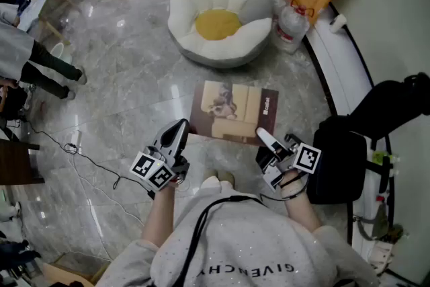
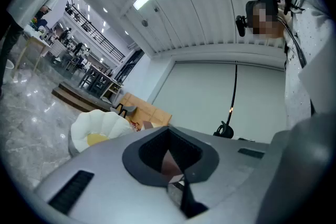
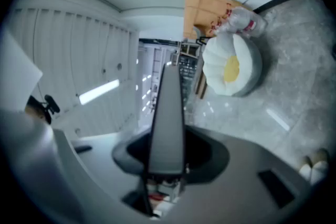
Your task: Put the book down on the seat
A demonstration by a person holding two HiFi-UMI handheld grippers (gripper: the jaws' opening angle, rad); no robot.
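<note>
— Left gripper (image 1: 181,130) and right gripper (image 1: 264,136) each pinch the book (image 1: 232,107) by its near edge, I think; the left view is cramped.
— Book hangs over the floor (image 1: 134,77), short of the seat (image 1: 191,0).

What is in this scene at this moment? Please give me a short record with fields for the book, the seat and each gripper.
book: held in the air between both grippers, cover up, not yet on the seat
seat: white flower-shaped cushion with a yellow centre, beyond the book, nothing on it
left gripper: shut on the book's near left corner
right gripper: shut on the book's near right corner
beside the seat: water bottles
</note>
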